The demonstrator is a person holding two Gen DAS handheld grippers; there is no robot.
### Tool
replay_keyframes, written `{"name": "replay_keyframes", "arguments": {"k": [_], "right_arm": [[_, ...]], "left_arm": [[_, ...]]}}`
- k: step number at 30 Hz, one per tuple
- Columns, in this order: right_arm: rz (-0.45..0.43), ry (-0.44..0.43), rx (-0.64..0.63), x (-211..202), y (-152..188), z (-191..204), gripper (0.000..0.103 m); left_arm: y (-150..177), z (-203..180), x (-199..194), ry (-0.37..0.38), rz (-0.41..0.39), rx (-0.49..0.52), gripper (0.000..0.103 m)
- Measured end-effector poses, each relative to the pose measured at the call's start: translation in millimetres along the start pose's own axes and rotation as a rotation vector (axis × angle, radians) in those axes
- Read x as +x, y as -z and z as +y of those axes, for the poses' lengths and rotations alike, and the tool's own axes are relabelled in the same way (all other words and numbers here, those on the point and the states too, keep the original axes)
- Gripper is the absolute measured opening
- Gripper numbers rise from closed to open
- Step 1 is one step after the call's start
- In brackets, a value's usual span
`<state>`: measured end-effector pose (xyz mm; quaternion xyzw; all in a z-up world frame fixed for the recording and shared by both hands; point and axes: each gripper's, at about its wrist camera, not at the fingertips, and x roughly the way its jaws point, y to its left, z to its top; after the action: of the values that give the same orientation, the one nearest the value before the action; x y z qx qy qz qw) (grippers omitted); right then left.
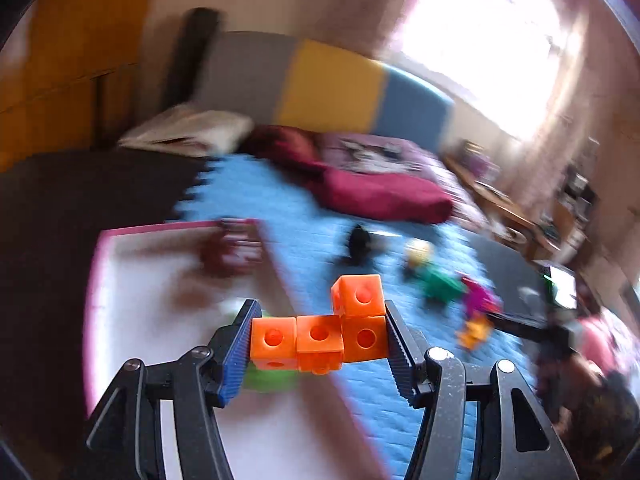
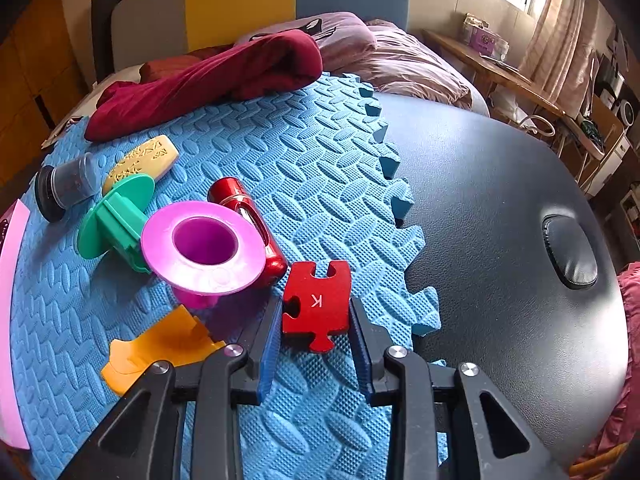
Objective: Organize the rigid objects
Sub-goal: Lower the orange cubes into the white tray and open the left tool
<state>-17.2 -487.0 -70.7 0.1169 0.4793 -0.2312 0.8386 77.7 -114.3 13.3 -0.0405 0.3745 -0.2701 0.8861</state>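
- Left wrist view: left gripper (image 1: 318,340) is clamping an orange block cluster (image 1: 328,334) between its ribbed fingers (image 1: 240,350), jaws spread to the cluster's width.
- Cluster is sitting at lower centre of frame: three cubes in a row, a fourth stacked on the right end.
- Cluster is hanging over the right edge of a pink-rimmed white tray (image 1: 160,280), which is filling the lower left; a green object (image 1: 266,378) is showing just under the cubes, too blurred to identify.
- Background is smearing with motion blur; small toys are lying on the blue mat (image 1: 304,216) at right of centre, shapes unclear.
- Right wrist view: right gripper (image 2: 316,344) is closing on a red puzzle piece (image 2: 318,306) marked "K", both fingers touching its sides, jaws partly open.
- Piece is sitting at lower centre, on the mat near its toothed right edge, beside the black table (image 2: 500,200).
- Left of the piece: a purple funnel-like cup (image 2: 204,246) is leaning against a red cylinder (image 2: 250,224), a green piece (image 2: 116,216) is lying just behind it, and an orange piece (image 2: 160,344) is lying at lower left.
- Grey jar (image 2: 66,186) is lying on its side at far left.
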Motion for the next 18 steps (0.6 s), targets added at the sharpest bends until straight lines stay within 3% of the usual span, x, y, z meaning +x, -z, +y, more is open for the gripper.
{"name": "replay_keyframes", "arguments": {"k": [4,7,11,18], "right_arm": [[-0.009,0.016,-0.023,-2,2,3,0.031],[-0.013,0.026,-0.035,-2,2,5,0.031],[-0.015,0.027,-0.038,-2,1,4,0.031],[-0.021,0.037,-0.055,-2,2,6,0.031]], "left_arm": [[-6,54,15,-0.096,0.035,-0.095,0.06],[-12,79,29,-0.149,0.05,-0.112,0.06],[-23,90,53,-0.218,0.069,-0.112,0.06],[-40,104,95,-0.268,0.12,-0.126,0.061]]}}
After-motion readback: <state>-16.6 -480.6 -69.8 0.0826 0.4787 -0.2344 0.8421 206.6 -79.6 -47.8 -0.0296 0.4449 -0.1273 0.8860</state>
